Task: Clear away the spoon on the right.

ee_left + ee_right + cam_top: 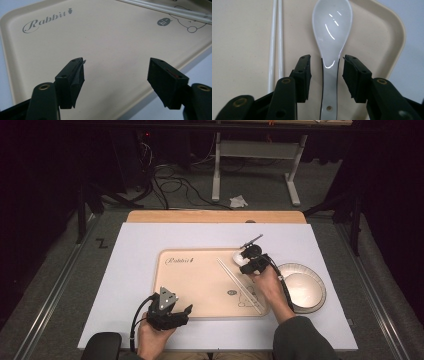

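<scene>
Now the spoon (pixel 332 45) handle lies between the right gripper (pixel 326 75) open jaws, ungripped.

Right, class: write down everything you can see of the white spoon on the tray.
The white spoon looks like glossy glazed ceramic, a soup spoon with a deep oval bowl catching light streaks and a flat handle with a small hole near its end. It lies bowl-up on the beige tray, near a rounded corner, beside two white chopsticks. The right gripper has its jaws astride the handle, with slim gaps on both sides.
</scene>
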Available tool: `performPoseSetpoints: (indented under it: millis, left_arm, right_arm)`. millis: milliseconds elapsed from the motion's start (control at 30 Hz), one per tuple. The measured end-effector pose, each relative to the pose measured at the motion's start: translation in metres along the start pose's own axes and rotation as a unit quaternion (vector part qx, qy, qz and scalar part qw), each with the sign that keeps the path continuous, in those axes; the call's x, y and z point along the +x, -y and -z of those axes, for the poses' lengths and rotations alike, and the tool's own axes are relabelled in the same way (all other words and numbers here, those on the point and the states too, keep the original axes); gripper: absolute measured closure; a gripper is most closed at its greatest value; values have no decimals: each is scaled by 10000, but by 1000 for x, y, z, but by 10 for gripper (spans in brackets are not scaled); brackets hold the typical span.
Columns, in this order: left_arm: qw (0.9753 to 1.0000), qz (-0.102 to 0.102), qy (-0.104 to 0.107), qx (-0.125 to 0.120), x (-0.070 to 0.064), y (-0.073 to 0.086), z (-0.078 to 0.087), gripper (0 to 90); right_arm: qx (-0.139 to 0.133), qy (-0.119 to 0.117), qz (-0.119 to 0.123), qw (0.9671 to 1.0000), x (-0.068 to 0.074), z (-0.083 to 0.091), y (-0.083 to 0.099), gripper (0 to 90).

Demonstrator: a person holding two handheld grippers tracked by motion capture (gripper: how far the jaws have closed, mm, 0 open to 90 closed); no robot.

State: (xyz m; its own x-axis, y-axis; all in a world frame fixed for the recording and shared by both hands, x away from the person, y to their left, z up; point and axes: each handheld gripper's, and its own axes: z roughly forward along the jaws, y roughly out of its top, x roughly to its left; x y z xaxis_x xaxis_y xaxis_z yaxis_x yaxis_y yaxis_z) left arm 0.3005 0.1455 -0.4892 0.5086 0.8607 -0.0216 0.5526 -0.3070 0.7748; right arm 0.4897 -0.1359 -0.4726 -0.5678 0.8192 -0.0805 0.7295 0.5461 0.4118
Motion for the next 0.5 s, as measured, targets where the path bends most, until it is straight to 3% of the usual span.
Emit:
performPoseSetpoints:
  millis: [300, 500]
  left_arm:
    - [9998, 37, 160, -151, 2, -3, 0, 318]
    - [9995, 109, 297, -30, 2, -3, -5, 310]
  right_arm:
    - [-193, -196, 124, 9995, 7, 12, 3, 556]
    - [-382, -430, 111, 9983, 5, 24, 10, 567]
